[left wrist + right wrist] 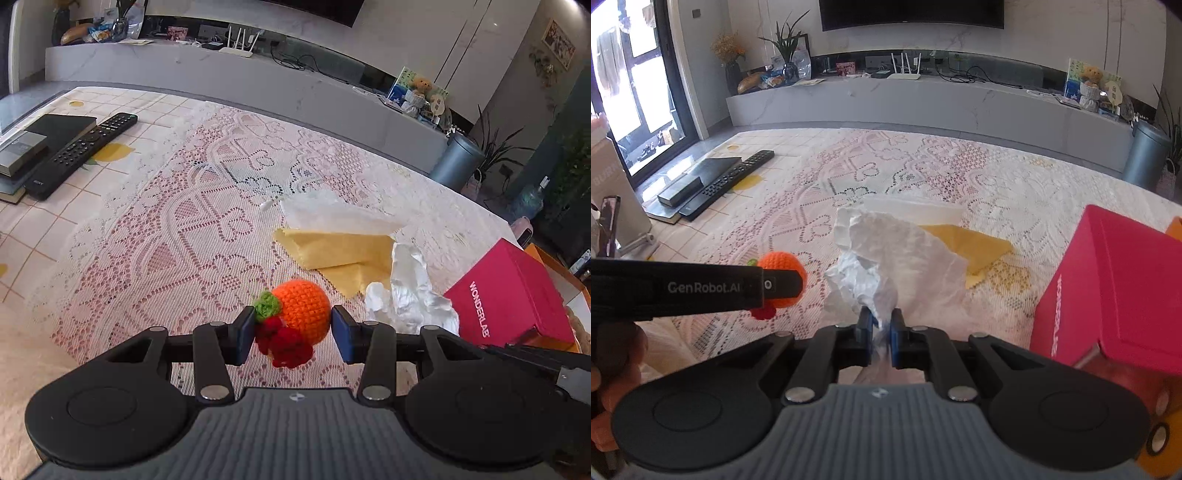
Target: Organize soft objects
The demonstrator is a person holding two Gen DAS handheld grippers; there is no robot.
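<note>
My left gripper point(293, 330) is shut on a crocheted orange fruit point(304, 308) with a green leaf and red knitted bits, held above the lace tablecloth. The fruit also shows in the right wrist view point(781, 264), partly hidden behind the left gripper's body. My right gripper point(881, 326) is shut on a crumpled white tissue point(890, 258), lifted off the table; the tissue also shows in the left wrist view point(410, 291). A folded yellow cloth point(340, 251) lies on the table under a folded white cloth point(332, 214).
A pink box point(513, 295) stands at the right, next to an orange box edge. A black remote point(83, 149) and stacked books point(33, 144) lie at the far left. The lace cloth point(177, 229) covers the table. A grey TV console runs behind.
</note>
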